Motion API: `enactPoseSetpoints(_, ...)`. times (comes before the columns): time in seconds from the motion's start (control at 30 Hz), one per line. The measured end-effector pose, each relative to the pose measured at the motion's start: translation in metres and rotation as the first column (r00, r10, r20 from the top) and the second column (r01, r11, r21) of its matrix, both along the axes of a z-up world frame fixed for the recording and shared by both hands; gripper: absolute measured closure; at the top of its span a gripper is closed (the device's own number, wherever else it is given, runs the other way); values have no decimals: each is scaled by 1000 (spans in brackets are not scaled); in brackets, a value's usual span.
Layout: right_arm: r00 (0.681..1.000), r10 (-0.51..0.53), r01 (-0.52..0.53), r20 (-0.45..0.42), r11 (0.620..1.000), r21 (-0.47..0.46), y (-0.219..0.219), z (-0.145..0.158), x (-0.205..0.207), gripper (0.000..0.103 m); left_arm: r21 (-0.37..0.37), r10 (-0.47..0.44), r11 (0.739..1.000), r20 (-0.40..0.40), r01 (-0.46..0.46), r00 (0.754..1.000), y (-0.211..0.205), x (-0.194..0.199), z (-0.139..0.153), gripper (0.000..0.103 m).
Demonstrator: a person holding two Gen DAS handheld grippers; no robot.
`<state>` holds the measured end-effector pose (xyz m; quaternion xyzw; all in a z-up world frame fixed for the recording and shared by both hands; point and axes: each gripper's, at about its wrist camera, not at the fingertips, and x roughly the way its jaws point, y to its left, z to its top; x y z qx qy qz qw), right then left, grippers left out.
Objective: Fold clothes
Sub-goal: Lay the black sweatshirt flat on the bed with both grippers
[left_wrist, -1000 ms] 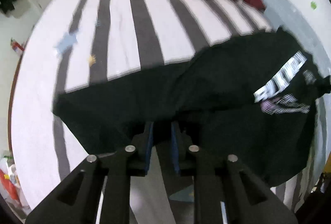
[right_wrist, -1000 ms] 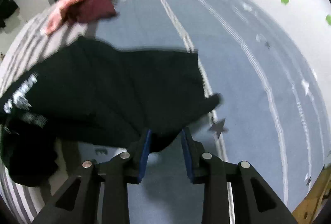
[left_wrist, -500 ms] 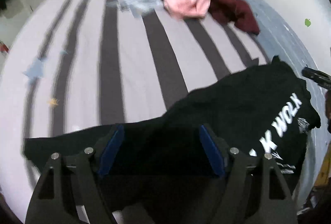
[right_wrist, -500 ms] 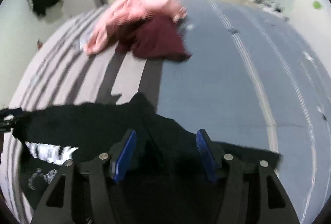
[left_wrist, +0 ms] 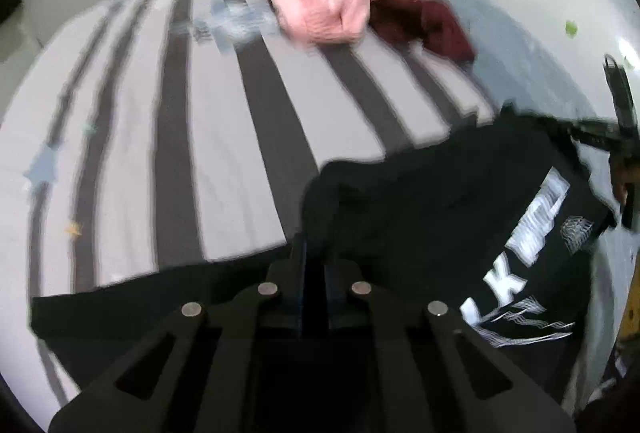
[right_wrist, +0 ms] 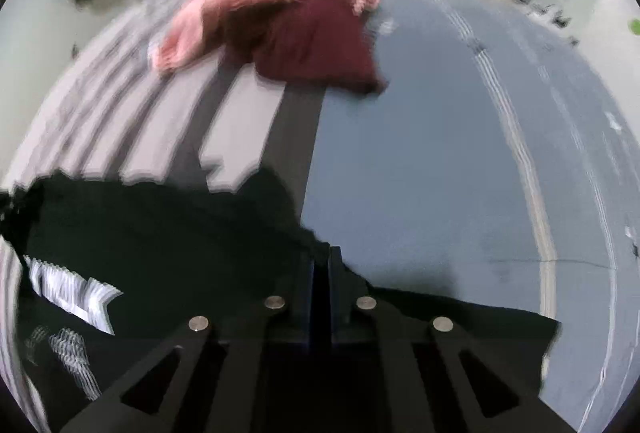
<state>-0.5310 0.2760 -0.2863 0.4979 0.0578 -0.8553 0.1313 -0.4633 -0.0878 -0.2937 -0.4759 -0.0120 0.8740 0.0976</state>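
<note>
Both the left gripper (left_wrist: 316, 265) and right gripper (right_wrist: 321, 273) have just clamped onto the rumpled, white-lettered black shirt (left_wrist: 440, 201).

Each wrist camera looked steeply down along its own fingers, close above the bed (left_wrist: 224, 137). Both views shared the black shirt (right_wrist: 168, 233) and the pink garment (left_wrist: 332, 5).
</note>
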Motion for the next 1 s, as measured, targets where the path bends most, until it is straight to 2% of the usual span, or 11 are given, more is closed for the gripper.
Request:
enactPoseSetpoints(0.17, 981, -24, 18, -190, 999, -37, 6, 71, 19, 98, -79, -10, 997, -150, -1, 989, -7, -1, 64, 98)
enactPoseSetpoints(0.3, 961, -21, 15, -276, 1000, -24, -8, 103, -19, 98, -146, -17, 989, -214, -15, 977, -11, -50, 96, 98)
enactPoseSetpoints(0.4, 942, -54, 51, -330, 999, -16, -20, 113, -63, 98, -142, 25, 988, -233, -60, 972, -20, -93, 107, 97)
enactPoseSetpoints(0.43, 938, -67, 69, -341, 998, -6, -23, 111, -77, 98, -141, 48, 987, -214, -80, 976, -22, -110, 102, 93)
enactPoseSetpoints(0.5, 956, -96, 111, -276, 993, 37, -29, 90, -109, 92, -187, 96, 975, -147, -123, 985, -19, -138, 83, 82)
enactPoseSetpoints(0.53, 968, -112, 126, -223, 991, 52, -31, 78, -121, 81, -202, 125, 968, -116, -146, 985, -19, -145, 74, 71)
enactPoseSetpoints(0.57, 977, -122, 132, -176, 990, 47, -32, 69, -124, 78, -199, 148, 966, -93, -164, 985, -20, -147, 68, 69)
enactPoseSetpoints(0.6, 982, -129, 136, -141, 990, 38, -33, 61, -125, 78, -179, 169, 967, -89, -182, 982, -21, -143, 65, 68)
enactPoseSetpoints(0.73, 975, -108, 104, -192, 994, -32, -23, 63, -69, 71, -66, 221, 971, -120, -230, 968, -30, -91, 59, 45)
enactPoseSetpoints(0.83, 983, -93, 84, -159, 995, -62, -5, 50, -13, 63, -18, 250, 968, -65, -252, 966, -41, -27, 42, 43)
enactPoseSetpoints(1.0, 982, -184, 180, -50, 980, -81, 35, 21, 72, 62, 15, 316, 948, 71, -317, 946, -52, 77, 0, 43)
